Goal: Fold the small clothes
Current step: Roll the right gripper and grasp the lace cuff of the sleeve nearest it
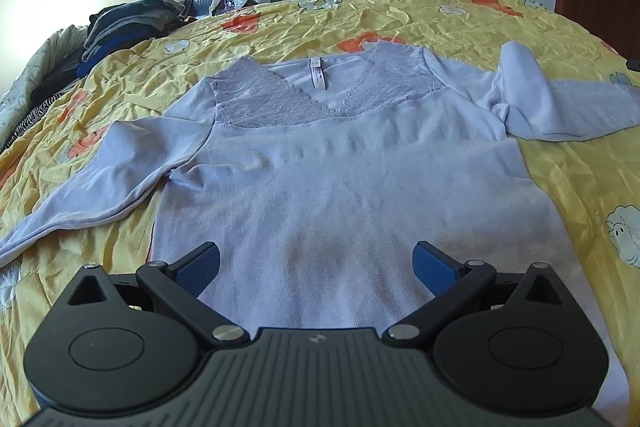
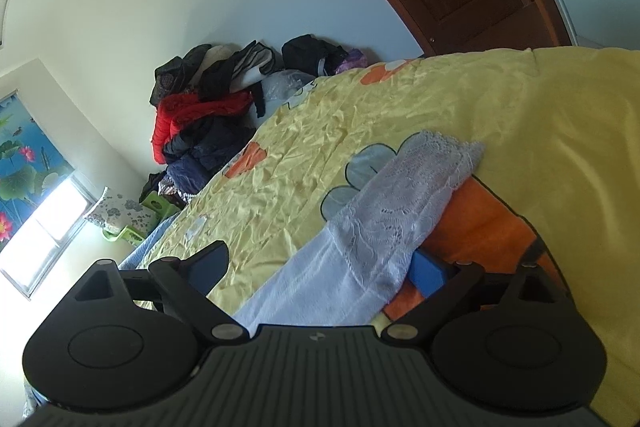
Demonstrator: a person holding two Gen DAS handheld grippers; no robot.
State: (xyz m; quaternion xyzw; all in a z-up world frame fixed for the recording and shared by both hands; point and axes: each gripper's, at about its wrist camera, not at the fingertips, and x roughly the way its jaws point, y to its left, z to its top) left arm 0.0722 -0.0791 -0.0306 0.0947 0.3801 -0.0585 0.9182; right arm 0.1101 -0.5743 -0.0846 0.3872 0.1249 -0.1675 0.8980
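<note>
Yellow bed cover (image 1: 400, 23): lilac top (image 1: 340, 179) flat mid; dark clothes pile (image 1: 120, 27) left.

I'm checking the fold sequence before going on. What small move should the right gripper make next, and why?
Probably shut the right gripper on the lace-cuffed sleeve. Its jaws stand open with the sleeve lying between them on the yellow bedspread, so nothing is held yet. The lavender top lies flat with both sleeves spread out, so a sleeve likely gets folded in first.
</note>
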